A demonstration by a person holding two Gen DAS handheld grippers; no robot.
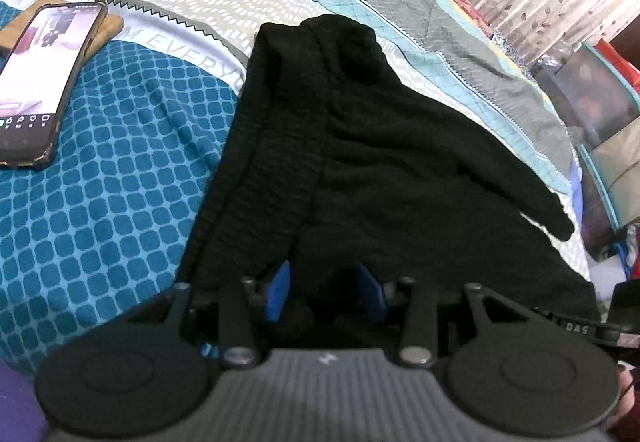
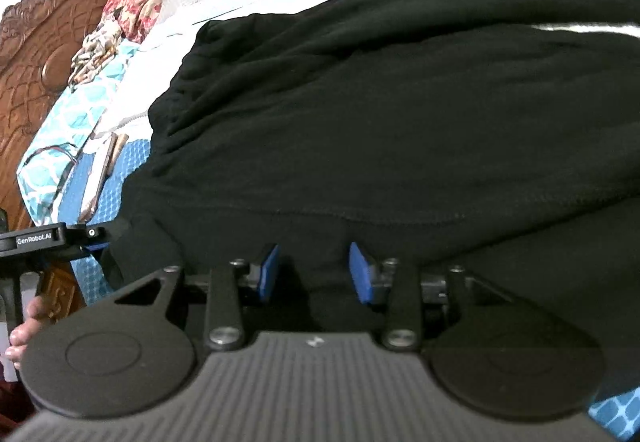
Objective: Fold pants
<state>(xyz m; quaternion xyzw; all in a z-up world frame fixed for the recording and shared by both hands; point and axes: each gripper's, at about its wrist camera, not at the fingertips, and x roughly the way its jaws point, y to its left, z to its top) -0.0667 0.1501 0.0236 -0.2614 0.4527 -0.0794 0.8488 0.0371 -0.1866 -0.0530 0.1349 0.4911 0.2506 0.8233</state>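
On the bed, black pants (image 1: 360, 146) lengthwise away from left tongs (image 1: 326, 292), both tongs (image 2: 314, 270) pinching fabric

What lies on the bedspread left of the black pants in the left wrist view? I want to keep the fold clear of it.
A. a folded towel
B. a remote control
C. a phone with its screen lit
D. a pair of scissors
C: a phone with a lit screen rests on the bedspread, apart from the pants.
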